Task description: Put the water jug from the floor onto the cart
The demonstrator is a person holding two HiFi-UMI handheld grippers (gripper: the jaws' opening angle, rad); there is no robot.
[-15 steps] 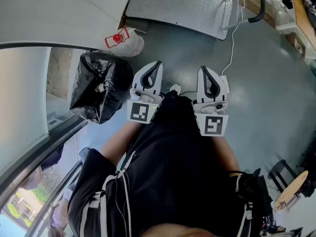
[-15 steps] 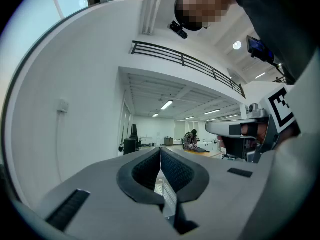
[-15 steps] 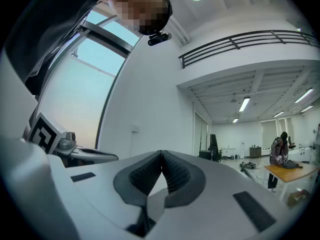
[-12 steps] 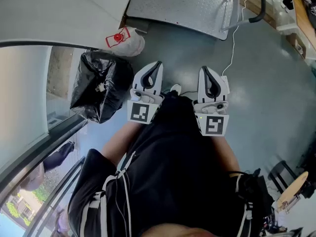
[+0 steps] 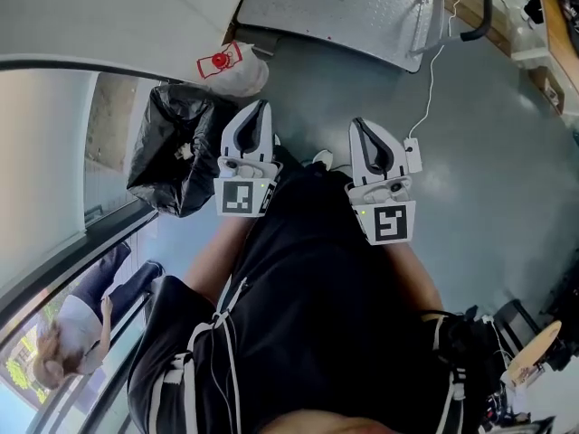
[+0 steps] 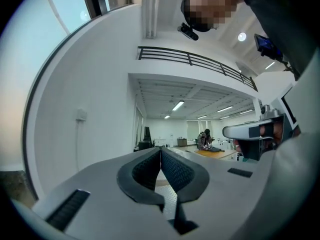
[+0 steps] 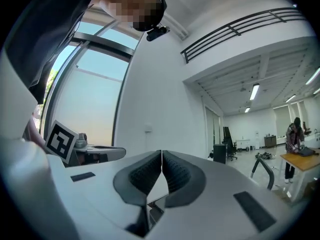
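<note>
In the head view, the water jug [image 5: 237,70] lies on the grey floor [image 5: 488,170] in the upper left of the frame. Its red-marked end points left. It is just beside a black bin bag [image 5: 176,147] and near the lower left corner of the cart [image 5: 335,12], whose metal deck fills the top middle. The jug is not on the cart.

Both grippers are held side by side at the centre of the frame, in front of the person's dark clothes. The left gripper [image 5: 260,114] points up-frame, its tip near the jug but apart from it. In its own view the jaws are pressed together with nothing between them. The right gripper [image 5: 364,132] is closed the same way and is empty. A white cable [image 5: 430,89] hangs down just right of it.
</note>
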